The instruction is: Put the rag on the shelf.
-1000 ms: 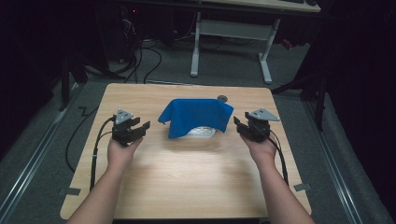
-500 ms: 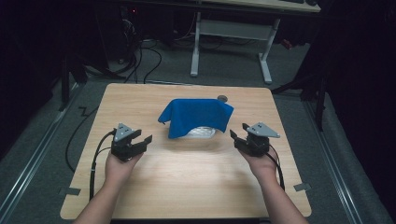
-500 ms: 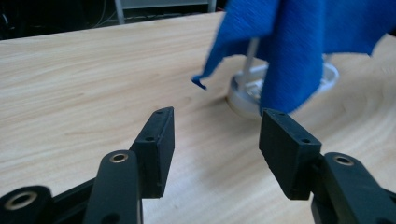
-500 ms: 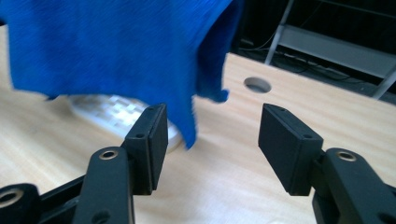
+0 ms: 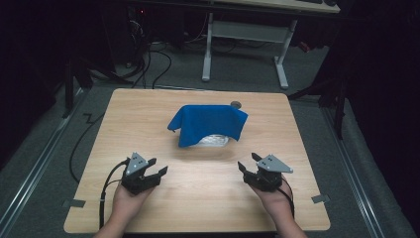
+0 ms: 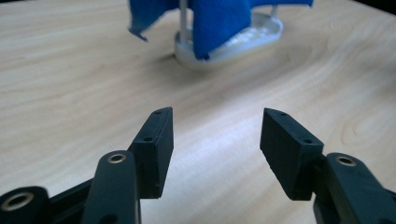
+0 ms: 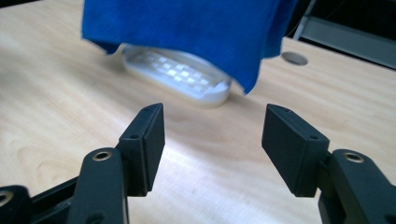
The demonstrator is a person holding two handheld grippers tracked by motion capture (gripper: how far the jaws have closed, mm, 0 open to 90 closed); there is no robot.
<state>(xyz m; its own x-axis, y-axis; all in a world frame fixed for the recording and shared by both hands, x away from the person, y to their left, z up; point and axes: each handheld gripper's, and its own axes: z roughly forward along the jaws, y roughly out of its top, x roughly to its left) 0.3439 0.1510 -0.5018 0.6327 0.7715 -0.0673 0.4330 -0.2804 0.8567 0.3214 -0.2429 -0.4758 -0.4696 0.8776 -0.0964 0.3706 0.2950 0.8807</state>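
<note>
Both grippers, item one: left gripper (image 5: 157,167) and right gripper (image 5: 247,163), each held in a hand at the near half of the wooden table (image 5: 148,106), jaws wide apart with nothing between them; the jaws have just been opening further, and both hands have drawn back toward the near edge since a second ago. Item two: blue cloth (image 5: 208,123), draped over a white rack (image 5: 214,141) whose grid-patterned base (image 7: 180,74) rests on the tabletop at centre-rear; a thin upright post (image 6: 183,21) lifts the cloth clear of the base, corners hanging free at either side. Cloth and rack stand well apart from both grippers. Item three: small round grey disc (image 5: 236,104) set in the table just behind the cloth. Status, judged: cloth appears hung on its stand and released, so the placing step looks done and the hands are in withdrawal. Next move, if any, would call for a fresh approach to a hanging corner, jaws kept wide until the fabric lies between them.
</note>
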